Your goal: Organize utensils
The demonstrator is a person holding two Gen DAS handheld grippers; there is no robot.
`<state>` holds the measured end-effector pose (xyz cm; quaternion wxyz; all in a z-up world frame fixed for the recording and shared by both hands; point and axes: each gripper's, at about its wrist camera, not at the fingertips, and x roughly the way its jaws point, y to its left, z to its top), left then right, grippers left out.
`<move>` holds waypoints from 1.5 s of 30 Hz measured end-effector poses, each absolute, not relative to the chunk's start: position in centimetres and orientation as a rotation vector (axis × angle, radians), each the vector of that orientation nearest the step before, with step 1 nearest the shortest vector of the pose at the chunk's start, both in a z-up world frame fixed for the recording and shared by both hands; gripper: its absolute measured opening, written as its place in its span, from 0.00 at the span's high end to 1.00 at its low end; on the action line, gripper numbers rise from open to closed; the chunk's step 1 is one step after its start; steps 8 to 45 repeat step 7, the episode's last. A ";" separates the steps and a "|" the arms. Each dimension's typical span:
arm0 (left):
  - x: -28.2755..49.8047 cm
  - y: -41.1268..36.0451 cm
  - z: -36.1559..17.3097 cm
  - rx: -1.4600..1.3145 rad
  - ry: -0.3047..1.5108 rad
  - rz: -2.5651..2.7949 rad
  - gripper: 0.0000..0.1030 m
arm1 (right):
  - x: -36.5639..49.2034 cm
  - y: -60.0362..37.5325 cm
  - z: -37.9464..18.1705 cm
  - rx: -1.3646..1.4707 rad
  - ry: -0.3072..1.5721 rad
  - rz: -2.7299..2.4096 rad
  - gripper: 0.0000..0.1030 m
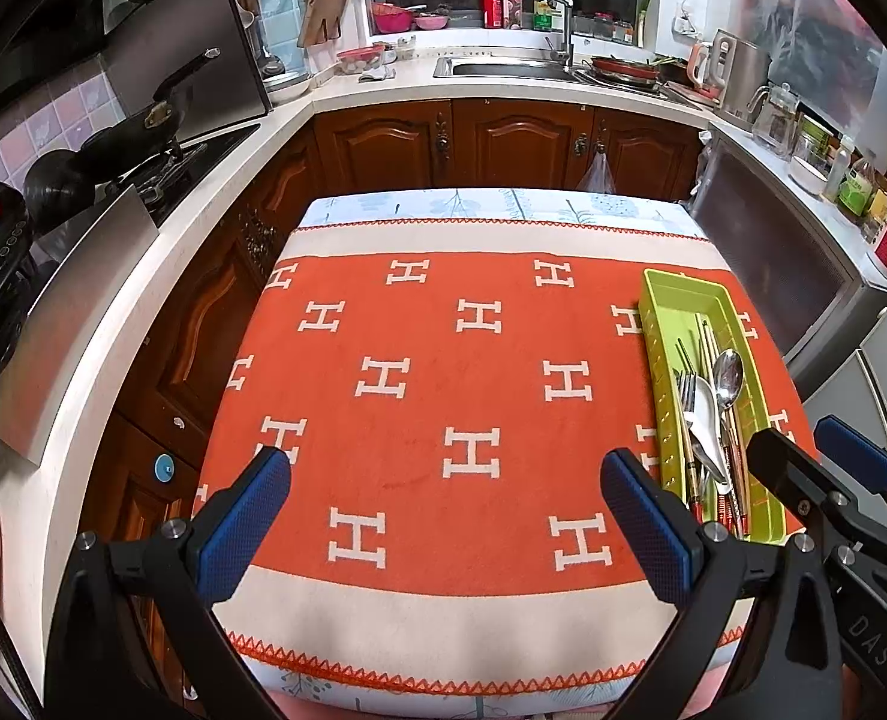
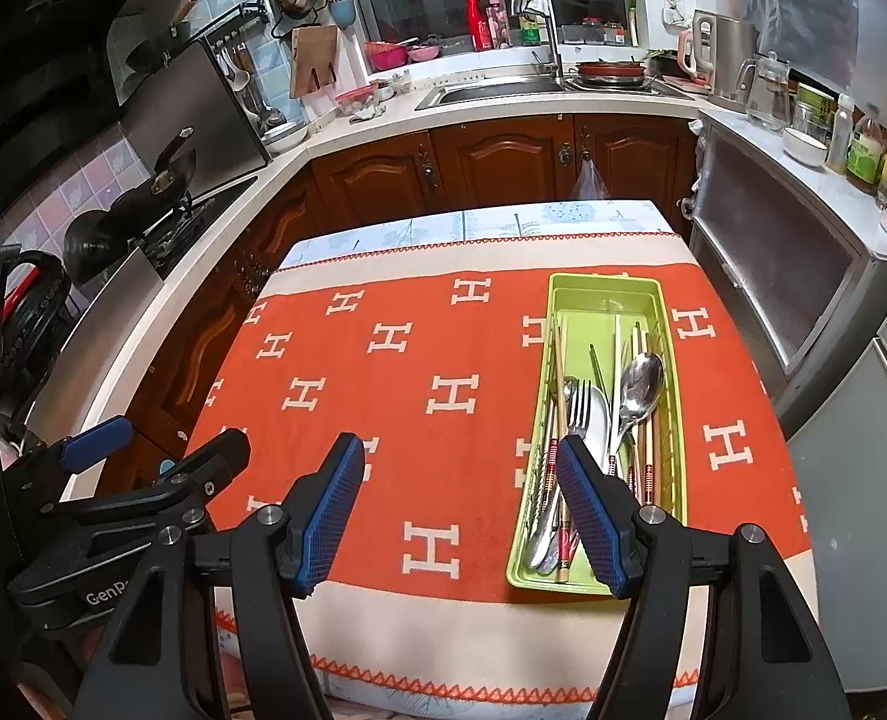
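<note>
A lime-green utensil tray point(image 1: 659, 294) point(image 2: 608, 291) lies on the right side of the orange cloth with white H marks point(image 1: 419, 396) point(image 2: 419, 420). In it lie a steel spoon point(image 1: 728, 375) point(image 2: 641, 384), a fork point(image 1: 686, 396) point(image 2: 578, 405), a white spoon point(image 1: 704, 420) point(image 2: 599, 426) and several chopsticks point(image 2: 644, 468). My left gripper point(image 1: 443, 480) hovers open over the cloth's middle, left of the tray, nothing between its fingers. My right gripper point(image 2: 461, 468) is open just left of the tray's near end, holding nothing; its right finger overlaps the tray.
The table stands in a kitchen. A stove with a wok point(image 1: 143, 126) runs along the left counter, a sink point(image 1: 503, 66) sits at the back, and a steel cabinet point(image 2: 785, 276) with bottles and jars on top stands to the right.
</note>
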<state>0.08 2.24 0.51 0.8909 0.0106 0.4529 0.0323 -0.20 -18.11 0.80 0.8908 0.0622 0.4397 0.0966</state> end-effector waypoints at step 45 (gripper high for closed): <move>-0.1 2.5 0.2 0.018 0.945 0.067 0.01 | -0.2 -18.1 0.9 0.128 0.916 0.203 0.34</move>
